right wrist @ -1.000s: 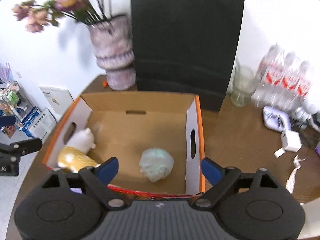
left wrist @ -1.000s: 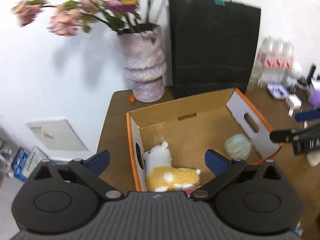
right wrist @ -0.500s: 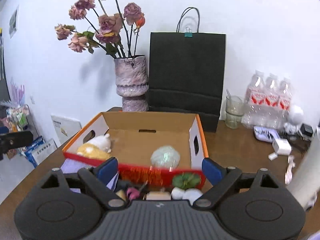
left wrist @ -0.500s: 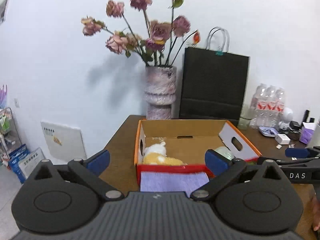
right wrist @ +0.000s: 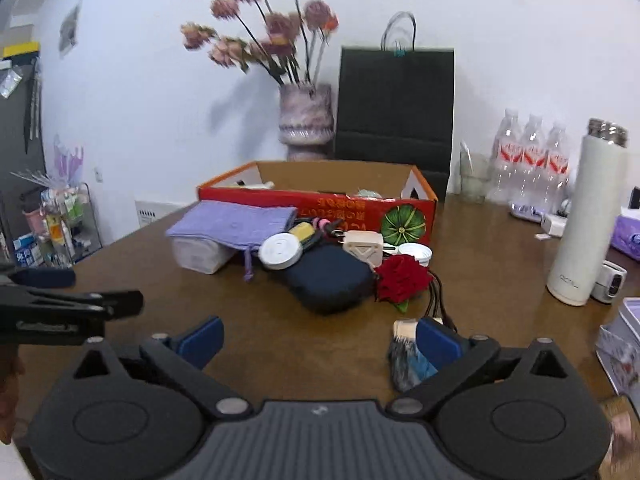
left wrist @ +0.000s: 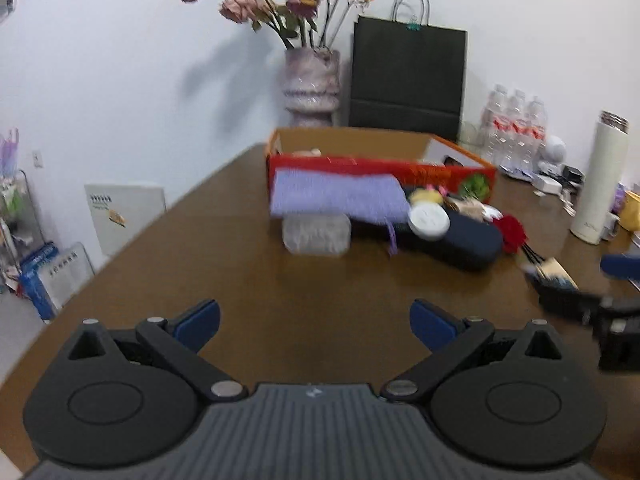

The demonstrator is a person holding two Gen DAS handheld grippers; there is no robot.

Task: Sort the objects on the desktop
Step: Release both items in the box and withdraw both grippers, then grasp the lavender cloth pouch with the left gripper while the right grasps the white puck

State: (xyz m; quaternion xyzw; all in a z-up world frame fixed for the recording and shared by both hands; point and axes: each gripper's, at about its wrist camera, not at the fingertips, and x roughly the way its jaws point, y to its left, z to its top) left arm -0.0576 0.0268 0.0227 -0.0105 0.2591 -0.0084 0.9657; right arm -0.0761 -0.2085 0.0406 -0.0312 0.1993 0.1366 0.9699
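A cardboard box with a red front (left wrist: 380, 168) (right wrist: 320, 200) stands mid-table. Before it lies a pile: a purple cloth (left wrist: 336, 196) (right wrist: 236, 220) over a clear tissue pack (left wrist: 316, 234), a white round disc (right wrist: 280, 251), a dark navy case (right wrist: 328, 280), a beige block (right wrist: 362, 246) and a red rose (right wrist: 404, 278). My left gripper (left wrist: 316, 316) is open over bare table, well short of the pile. My right gripper (right wrist: 320, 334) is opening wide with nothing between its fingers; a brush (right wrist: 408, 356) lies beside its right finger.
A flower vase (right wrist: 306, 120) and a black paper bag (right wrist: 396, 104) stand behind the box. A white thermos (right wrist: 588, 216), water bottles (right wrist: 532, 156) and small clutter fill the right side. The table's left edge (left wrist: 132, 240) drops to floor shelves.
Both grippers have drawn back from above the box and sunk low over the near table. The pile in front of the box has come into view.
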